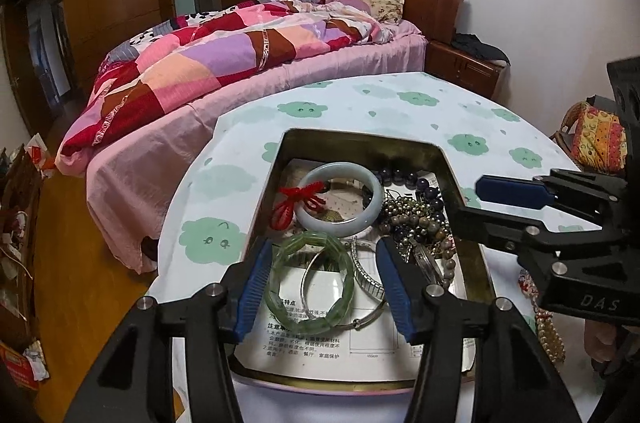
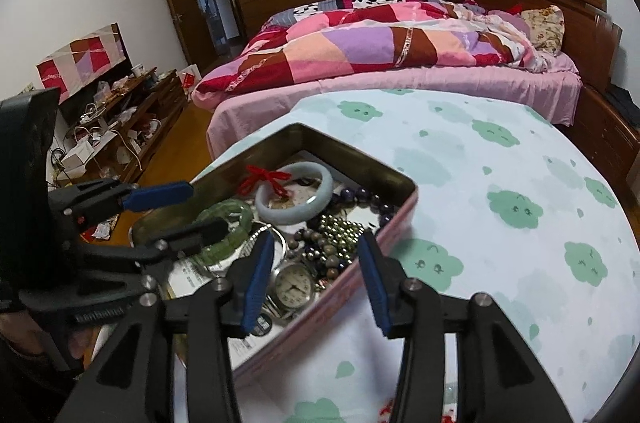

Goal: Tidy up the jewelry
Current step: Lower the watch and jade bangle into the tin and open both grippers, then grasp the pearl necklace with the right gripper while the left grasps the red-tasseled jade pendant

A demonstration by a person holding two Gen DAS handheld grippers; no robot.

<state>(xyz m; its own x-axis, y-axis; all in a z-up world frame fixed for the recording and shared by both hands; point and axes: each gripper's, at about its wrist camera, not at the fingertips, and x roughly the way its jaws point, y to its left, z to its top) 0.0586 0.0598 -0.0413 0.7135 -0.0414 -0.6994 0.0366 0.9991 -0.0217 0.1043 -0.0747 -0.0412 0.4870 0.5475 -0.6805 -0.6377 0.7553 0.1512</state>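
Hovering over the tin (image 1: 448,159) on the table (image 1: 400,95), the left gripper (image 1: 324,287) has parted, empty fingers framing the green bangle (image 1: 310,287), its long axis running away from them; further right, the right gripper (image 2: 316,283), also apart and empty, straddles the watch (image 2: 294,287)

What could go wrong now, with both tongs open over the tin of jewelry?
The bead strands lie tangled, so lifting one may drag out others. The right tongs straddle the tin's wall beside the watch and could tip the tin. The left tongs might catch the green bangle together with the silver one.
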